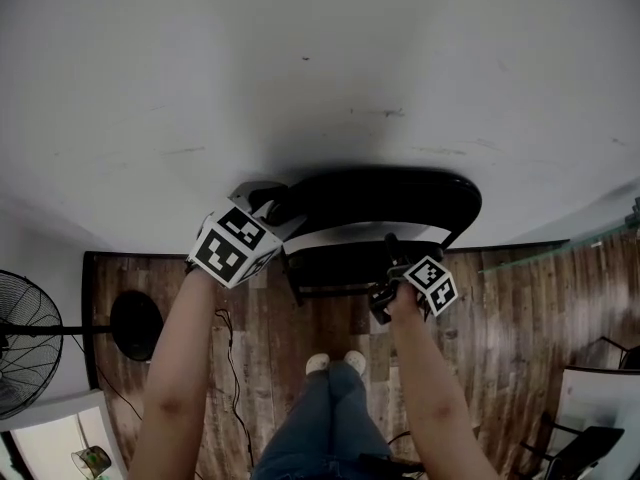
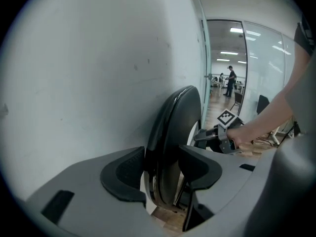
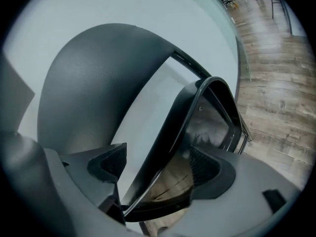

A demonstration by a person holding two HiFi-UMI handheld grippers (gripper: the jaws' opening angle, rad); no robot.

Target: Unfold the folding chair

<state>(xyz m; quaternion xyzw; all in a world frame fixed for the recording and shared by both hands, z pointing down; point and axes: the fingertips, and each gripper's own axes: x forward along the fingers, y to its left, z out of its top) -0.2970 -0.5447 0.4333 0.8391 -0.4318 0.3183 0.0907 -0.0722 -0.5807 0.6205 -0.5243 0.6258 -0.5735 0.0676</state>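
While the chair sits folded flat against the wall, I have both tools on it, but nothing is unfolded yet. Left gripper is clamped on the backrest edge, with its pads pressing both faces. Right gripper straddles the seat rim with its jaws apart. I see a gap at one pad, so there's no grip there. Left to do, by my read: close right, swing the seat down off the back, and stand the chair clear of the wall.

Left tongs clamped, right tongs apart.
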